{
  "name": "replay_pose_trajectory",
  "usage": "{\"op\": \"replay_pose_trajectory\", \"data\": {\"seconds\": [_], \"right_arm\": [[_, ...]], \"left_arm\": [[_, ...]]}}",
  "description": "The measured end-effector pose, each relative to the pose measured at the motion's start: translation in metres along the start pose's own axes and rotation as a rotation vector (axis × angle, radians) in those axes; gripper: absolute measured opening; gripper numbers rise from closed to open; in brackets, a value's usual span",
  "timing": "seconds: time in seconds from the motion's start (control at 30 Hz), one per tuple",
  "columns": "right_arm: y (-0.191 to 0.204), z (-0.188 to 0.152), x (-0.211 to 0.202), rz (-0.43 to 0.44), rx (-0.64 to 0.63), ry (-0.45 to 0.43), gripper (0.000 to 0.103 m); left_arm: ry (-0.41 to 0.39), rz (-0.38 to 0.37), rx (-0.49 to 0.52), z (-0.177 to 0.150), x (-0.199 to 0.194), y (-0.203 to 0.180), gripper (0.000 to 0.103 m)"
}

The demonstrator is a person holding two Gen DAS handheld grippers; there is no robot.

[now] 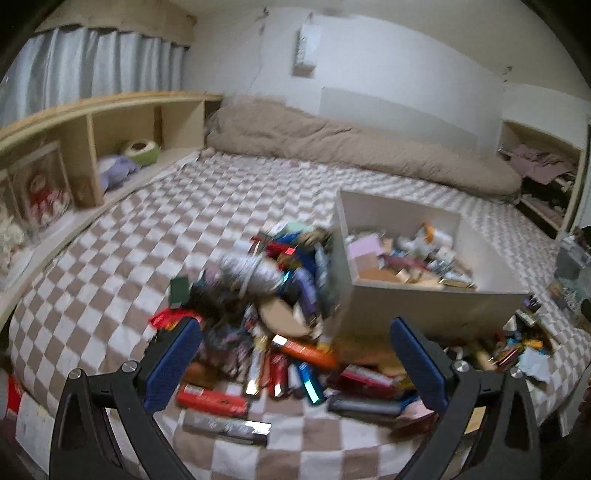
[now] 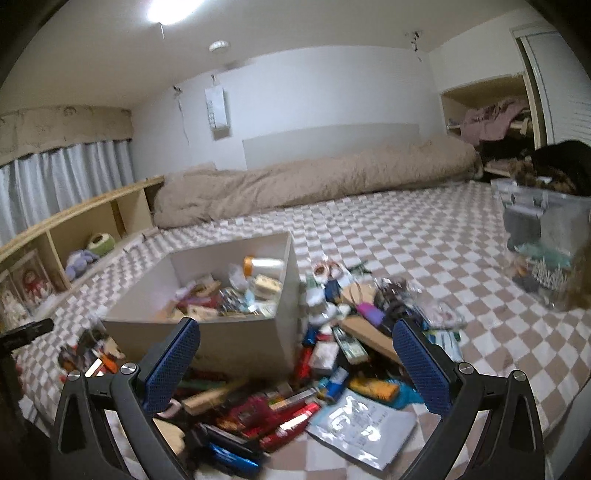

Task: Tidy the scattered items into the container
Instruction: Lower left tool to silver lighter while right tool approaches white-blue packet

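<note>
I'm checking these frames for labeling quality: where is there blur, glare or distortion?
Left wrist view: the pile of items is motion-smeared, worst near the white box; the blue fingers stay sharp; the shelf bows from fisheye. Right wrist view: the ceiling light blows out, the foil pouch shows glare, and the clear bin at the edge is blurred.

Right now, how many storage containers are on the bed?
2: white box mid-bed among the clutter, already part-filled; clear plastic bin at the far right edge. More may sit outside both views.
</note>
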State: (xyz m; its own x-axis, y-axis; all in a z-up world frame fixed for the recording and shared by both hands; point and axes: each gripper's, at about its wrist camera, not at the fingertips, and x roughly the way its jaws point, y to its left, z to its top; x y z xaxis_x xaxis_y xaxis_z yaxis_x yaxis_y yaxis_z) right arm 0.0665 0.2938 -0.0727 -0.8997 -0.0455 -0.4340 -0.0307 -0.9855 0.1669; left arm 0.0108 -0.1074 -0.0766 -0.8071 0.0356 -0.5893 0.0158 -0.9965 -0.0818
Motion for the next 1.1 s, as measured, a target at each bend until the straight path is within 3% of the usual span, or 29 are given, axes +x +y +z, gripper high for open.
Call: {"op": "replay_pose_trajectory", "data": {"seconds": [0.23,0.43,0.7,0.8,0.93,1.1], "right_arm": [[-0.028,-0.030,0.025,-0.074,-0.005,0.129,0.103],[-0.046,-0.051,0.045,-0.101,0.068,0.225,0.103],[-0.054,-0.075,0.065,-0.082,0.104,0.372,0.103],[-0.056,-0.077,0.067,-0.078,0.114,0.388,0.103],[-0.048,-0.076,0.070,-0.084,0.061,0.391,0.103],[-0.034,-0.083,0.078,-0.150,-0.099,0.399,0.103]], "left_arm": [[0.080,0.089,0.015,-0.031,0.022,0.022,0.103],[0.160,0.124,-0.018,-0.050,0.042,0.036,0.103],[0.246,0.134,-0.059,-0.073,0.060,0.045,0.103],[0.254,0.121,-0.112,-0.076,0.061,0.053,0.103],[0.246,0.119,-0.126,-0.077,0.058,0.054,0.103],[0.249,0.140,-0.106,-0.080,0.061,0.050,0.103]]}}
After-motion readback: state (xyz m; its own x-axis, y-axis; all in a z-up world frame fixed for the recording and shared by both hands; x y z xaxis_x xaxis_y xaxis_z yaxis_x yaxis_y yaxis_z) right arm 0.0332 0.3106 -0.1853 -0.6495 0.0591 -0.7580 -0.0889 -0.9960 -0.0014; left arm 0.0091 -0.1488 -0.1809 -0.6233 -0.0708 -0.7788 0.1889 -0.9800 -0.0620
